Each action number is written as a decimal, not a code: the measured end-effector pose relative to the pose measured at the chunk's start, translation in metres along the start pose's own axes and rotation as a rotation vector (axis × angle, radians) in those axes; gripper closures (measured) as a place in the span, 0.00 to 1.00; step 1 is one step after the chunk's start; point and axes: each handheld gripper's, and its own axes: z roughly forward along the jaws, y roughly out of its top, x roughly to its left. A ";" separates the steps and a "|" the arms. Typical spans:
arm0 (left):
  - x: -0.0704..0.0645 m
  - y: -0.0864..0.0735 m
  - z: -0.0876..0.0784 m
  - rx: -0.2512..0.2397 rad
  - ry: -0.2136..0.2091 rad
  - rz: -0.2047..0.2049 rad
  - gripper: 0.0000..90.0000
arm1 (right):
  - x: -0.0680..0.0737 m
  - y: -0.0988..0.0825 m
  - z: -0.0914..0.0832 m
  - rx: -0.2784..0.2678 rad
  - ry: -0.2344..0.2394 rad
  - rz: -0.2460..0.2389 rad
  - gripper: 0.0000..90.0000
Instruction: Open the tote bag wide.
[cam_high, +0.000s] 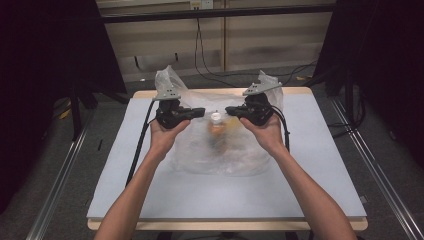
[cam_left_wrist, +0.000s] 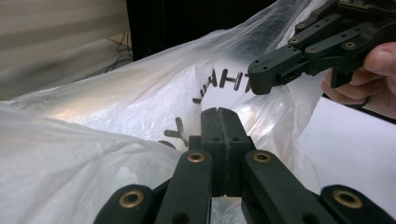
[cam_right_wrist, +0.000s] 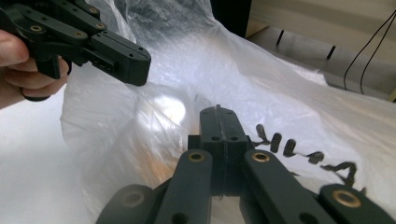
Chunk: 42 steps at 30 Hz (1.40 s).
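Observation:
A clear plastic bag (cam_high: 225, 157) with black lettering lies on the grey table top (cam_high: 320, 170). Inside it I make out a small bottle (cam_high: 216, 127) with a white cap and orange contents. My left gripper (cam_high: 201, 111) and right gripper (cam_high: 228, 110) point at each other over the bag's upper part, the bottle's cap between their tips. In the left gripper view the jaws (cam_left_wrist: 218, 113) are pressed together with the bag's film drawn around them; the right gripper (cam_left_wrist: 256, 80) hangs opposite. The right gripper's own jaws (cam_right_wrist: 218, 111) are shut too, a sliver of film showing in the seam.
The table has a wooden rim (cam_high: 220, 92) at the far edge. Black cables (cam_high: 202, 55) run over the floor behind it. Dark curtains and stand legs (cam_high: 75, 110) flank the table on both sides.

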 end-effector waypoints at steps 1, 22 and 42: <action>0.000 -0.002 0.001 0.004 -0.003 -0.001 1.00 | 0.000 -0.003 0.001 0.005 0.007 0.003 1.00; -0.004 -0.043 0.011 0.106 -0.012 -0.017 1.00 | -0.005 -0.063 0.013 0.093 0.099 0.025 1.00; 0.005 -0.107 0.043 0.327 -0.006 -0.049 1.00 | -0.016 -0.128 0.037 0.265 0.135 0.049 1.00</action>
